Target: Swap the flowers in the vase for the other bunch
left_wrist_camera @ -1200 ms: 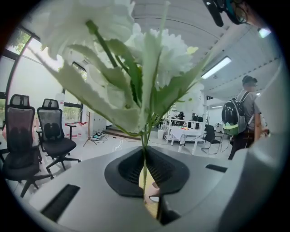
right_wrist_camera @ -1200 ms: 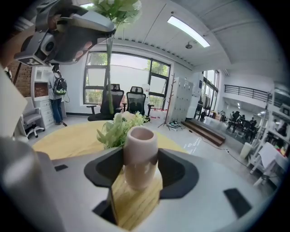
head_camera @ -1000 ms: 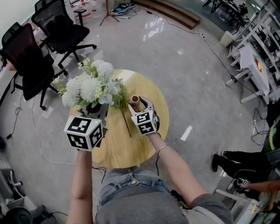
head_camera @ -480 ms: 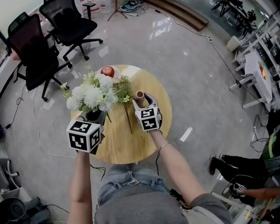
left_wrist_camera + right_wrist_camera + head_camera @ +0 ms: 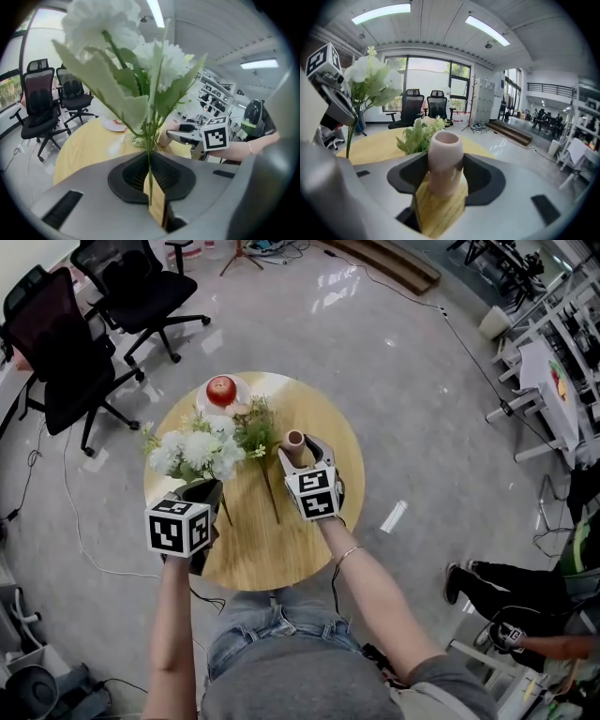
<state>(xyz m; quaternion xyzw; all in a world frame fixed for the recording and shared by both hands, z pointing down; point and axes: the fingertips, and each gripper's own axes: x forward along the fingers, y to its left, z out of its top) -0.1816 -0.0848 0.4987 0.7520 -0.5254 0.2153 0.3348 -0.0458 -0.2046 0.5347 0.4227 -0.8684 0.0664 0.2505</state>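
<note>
On the round wooden table [image 5: 272, 554], the right gripper [image 5: 302, 457] holds the pink vase [image 5: 293, 441] upright in wide-set jaws. The left gripper [image 5: 208, 491], jaws nearly together, pinches the stem of the white flower bunch [image 5: 199, 448]. 1 greener bunch [image 5: 255, 432] lies between the 2 grippers.

White flowers [image 5: 192, 448], pale pink vase [image 5: 293, 441], red apple [image 5: 221, 388], yellow wood-grain table [image 5: 267, 549]

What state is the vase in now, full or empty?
Empty: the vase shows a bare mouth in the right gripper; the white bunch is outside it, in the left gripper.
</note>
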